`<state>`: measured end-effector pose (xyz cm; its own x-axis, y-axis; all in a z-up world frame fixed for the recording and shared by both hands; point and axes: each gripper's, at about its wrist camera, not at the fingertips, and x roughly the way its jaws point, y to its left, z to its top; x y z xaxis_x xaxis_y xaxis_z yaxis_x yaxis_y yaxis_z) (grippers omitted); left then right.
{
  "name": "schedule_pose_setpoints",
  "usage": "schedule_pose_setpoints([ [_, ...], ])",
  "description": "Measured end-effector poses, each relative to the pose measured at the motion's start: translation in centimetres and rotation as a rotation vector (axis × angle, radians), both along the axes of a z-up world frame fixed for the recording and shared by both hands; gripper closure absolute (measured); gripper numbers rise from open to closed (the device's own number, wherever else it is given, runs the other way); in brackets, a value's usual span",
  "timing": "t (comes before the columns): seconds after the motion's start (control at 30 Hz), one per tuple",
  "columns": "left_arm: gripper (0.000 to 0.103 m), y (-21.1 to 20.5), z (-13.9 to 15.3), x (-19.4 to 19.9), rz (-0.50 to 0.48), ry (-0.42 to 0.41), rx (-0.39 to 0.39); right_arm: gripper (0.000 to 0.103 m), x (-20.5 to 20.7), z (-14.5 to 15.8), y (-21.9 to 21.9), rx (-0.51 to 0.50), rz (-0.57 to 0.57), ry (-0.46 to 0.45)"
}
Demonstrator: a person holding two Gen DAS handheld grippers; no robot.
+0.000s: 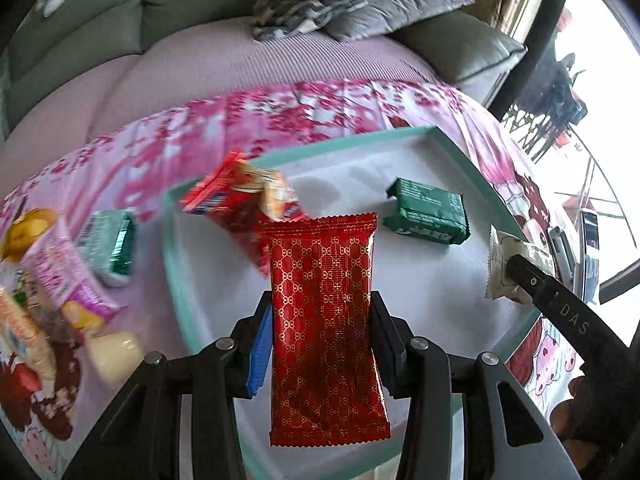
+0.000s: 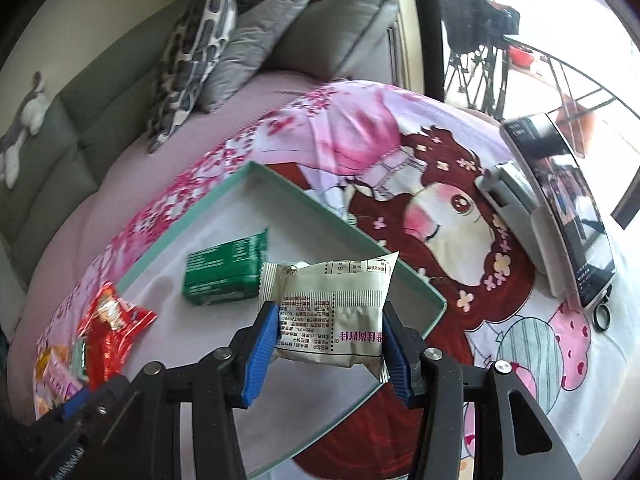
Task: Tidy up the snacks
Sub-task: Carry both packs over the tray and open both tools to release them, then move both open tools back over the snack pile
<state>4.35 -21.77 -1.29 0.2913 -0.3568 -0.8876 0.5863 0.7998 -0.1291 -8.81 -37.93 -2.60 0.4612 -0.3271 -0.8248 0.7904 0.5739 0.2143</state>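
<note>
The left tongs (image 1: pixel 322 344) are clamped on a red packet (image 1: pixel 326 328) with a gold pattern, held upright over the near part of the tray (image 1: pixel 176 280). The right tongs (image 2: pixel 330 344) are clamped on a white packet (image 2: pixel 332 312) printed with black text, over the tray's near right corner.

Inside the tray, beyond both packets, a green packet (image 1: pixel 426 216) lies flat on the white floor, just beside the white one in the right view. A red snack bag (image 1: pixel 240 200) sits at the tray's left side; the left view shows it within the rim, the right view is less clear.

Only the left view shows the heap left of the tray on the bedspread (image 1: pixel 280 112): a second green packet (image 1: pixel 110 248), a pink packet (image 1: pixel 64 280) and others, blurred. Only the right view shows a phone (image 2: pixel 560 208) on a stand, well right of the tray.

The tray's middle and far corner are bare. Farther back lie cushions (image 2: pixel 224 52) against a grey sofa back (image 2: pixel 100 92).
</note>
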Motion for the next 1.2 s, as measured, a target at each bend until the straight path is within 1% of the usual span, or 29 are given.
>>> schedule_pose_setpoints([
  [0.23,0.057,-1.4,-1.0,0.0,-0.016,-0.005,0.001,0.050,0.2,-1.0,-0.4,-0.002,-0.013,0.031],
  [0.3,0.049,-1.4,-1.2,0.2,-0.005,0.003,-0.005,0.049,0.5,-1.1,-0.4,-0.005,-0.005,0.040],
  [0.33,0.040,-1.3,-1.2,0.3,0.000,0.008,-0.005,0.049,0.5,-1.0,-0.3,-0.012,-0.004,0.048],
  [0.37,0.038,-1.2,-1.2,0.3,0.002,0.009,-0.007,0.049,0.6,-1.0,-0.3,-0.019,-0.003,0.055],
  [0.5,0.037,-0.7,-0.4,0.5,0.010,-0.002,-0.019,0.049,0.7,-0.8,-0.1,-0.019,0.003,0.061],
  [0.6,0.034,-0.2,0.4,0.4,0.021,-0.013,-0.020,0.049,0.6,-0.6,0.0,-0.018,0.003,0.057],
  [0.73,0.031,0.4,1.0,0.5,0.042,-0.026,-0.022,0.047,0.6,-0.1,0.3,-0.030,0.014,0.053],
  [0.8,0.026,0.7,1.2,0.7,0.056,-0.030,-0.025,0.041,0.8,0.1,0.6,-0.041,0.029,0.061],
  [0.87,0.014,1.1,1.4,0.9,0.078,-0.038,-0.029,0.030,1.0,0.2,0.8,-0.054,0.042,0.058],
  [0.9,0.012,1.3,1.5,1.0,0.093,-0.050,-0.028,0.026,1.1,0.3,1.0,-0.065,0.050,0.058],
  [0.97,0.010,1.7,1.7,1.1,0.116,-0.070,-0.024,0.013,1.3,0.4,1.3,-0.080,0.061,0.058],
  [1.0,0.009,2.0,1.8,1.2,0.128,-0.079,-0.022,0.010,1.4,0.5,1.4,-0.082,0.066,0.056],
  [1.07,0.009,2.4,1.8,1.5,0.153,-0.094,-0.018,0.001,1.5,0.5,1.5,-0.081,0.075,0.047],
  [1.2,0.009,3.4,1.8,2.0,0.202,-0.120,-0.015,0.000,1.7,0.7,1.9,-0.092,0.100,0.033],
])
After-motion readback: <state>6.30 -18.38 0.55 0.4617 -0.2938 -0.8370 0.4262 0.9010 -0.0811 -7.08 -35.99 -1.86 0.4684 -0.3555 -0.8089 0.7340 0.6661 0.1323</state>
